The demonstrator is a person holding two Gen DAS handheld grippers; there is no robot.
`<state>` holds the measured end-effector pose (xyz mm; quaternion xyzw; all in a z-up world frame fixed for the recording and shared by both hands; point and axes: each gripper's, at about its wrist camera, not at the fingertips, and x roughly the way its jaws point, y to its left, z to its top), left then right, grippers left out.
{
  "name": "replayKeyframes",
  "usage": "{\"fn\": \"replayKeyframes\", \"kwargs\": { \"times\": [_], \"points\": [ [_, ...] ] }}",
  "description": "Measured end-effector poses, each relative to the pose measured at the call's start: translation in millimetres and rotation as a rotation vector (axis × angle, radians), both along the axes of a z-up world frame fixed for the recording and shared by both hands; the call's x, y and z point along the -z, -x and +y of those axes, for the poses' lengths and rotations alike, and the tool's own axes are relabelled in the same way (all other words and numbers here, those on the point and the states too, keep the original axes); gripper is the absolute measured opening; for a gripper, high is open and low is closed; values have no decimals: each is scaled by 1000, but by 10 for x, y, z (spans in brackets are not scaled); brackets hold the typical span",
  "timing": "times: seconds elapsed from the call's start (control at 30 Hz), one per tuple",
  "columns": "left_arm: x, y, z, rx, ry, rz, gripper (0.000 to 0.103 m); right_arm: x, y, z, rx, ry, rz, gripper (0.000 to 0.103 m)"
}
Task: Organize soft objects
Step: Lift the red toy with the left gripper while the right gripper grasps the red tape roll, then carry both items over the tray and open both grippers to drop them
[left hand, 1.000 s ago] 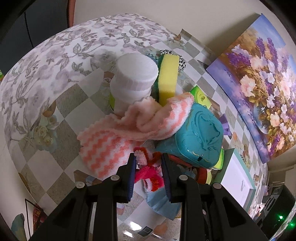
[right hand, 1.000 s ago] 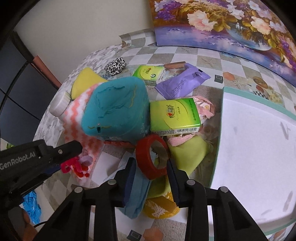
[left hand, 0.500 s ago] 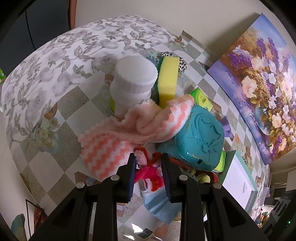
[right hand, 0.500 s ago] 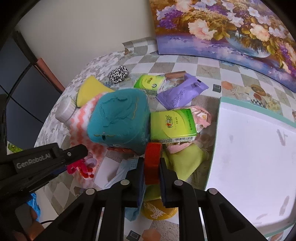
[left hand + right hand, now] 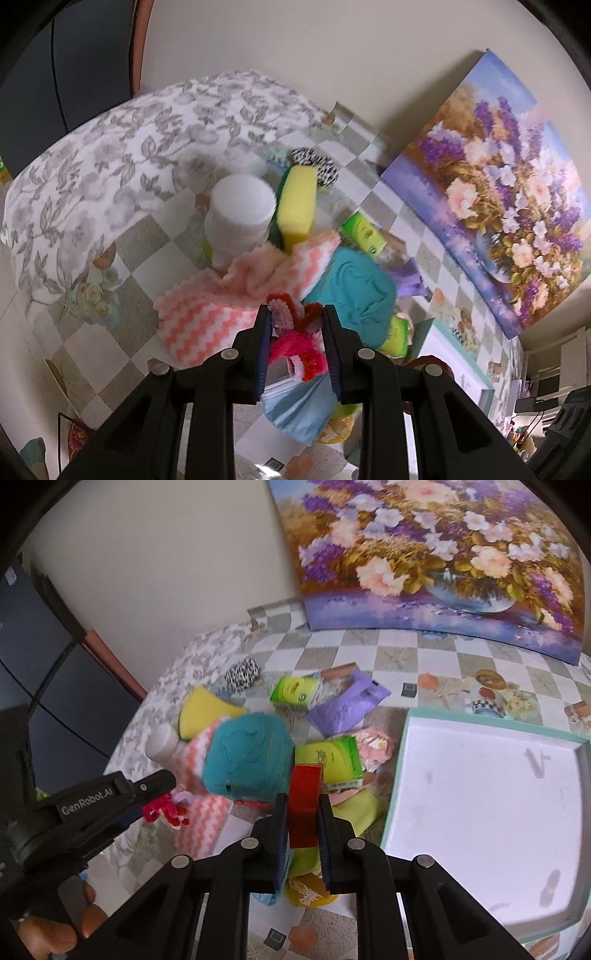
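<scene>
My left gripper (image 5: pixel 297 314) is shut on a fuzzy pink and red pipe-cleaner toy (image 5: pixel 295 338), lifted a little off the table; the same gripper (image 5: pixel 162 781) and toy (image 5: pixel 166 810) show at the left of the right wrist view. My right gripper (image 5: pixel 301 801) is shut on a red roll of tape (image 5: pixel 303 805), squeezed flat between the pads and raised over the pile. Under both lie a teal plush cushion (image 5: pixel 247 758), a pink zigzag cloth (image 5: pixel 207 317), a yellow sponge (image 5: pixel 297 206) and a light blue face mask (image 5: pixel 299 410).
A white lidded bottle (image 5: pixel 240 218) stands beside the sponge. Green tissue packs (image 5: pixel 330 757), a purple packet (image 5: pixel 347 705) and a leopard-print scrunchie (image 5: pixel 242 674) lie on the checked tablecloth. An open white tray with a teal rim (image 5: pixel 395 775) sits at right. A flower painting (image 5: pixel 436 554) leans against the wall.
The right gripper closed on the red tape roll, squeezing it flat, and lifted it. The left gripper rose with the fuzzy toy still in it; the pile looks farther away in both views.
</scene>
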<state>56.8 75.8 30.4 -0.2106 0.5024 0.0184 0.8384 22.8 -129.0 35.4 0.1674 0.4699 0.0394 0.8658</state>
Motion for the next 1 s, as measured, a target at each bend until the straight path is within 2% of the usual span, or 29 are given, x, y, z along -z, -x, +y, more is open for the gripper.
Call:
{"fn": "replayKeyframes", "kwargs": {
  "times": [0.27,0.5,0.9,1.0],
  "points": [
    [-69,44,-267,64,-9,-27,28,-126,115,-406,88,-47,-16,16],
    [-45,116,-776,193,-43,-33,28,2,231,-997,249,-57,41,16],
    [184,208,-1627,398,-99,9,29,69,595,-1887,487,-35,92,16],
    [235,202,-1774,434,-101,20,29,49,711,-2098,554,7,107,16]
  ]
}}
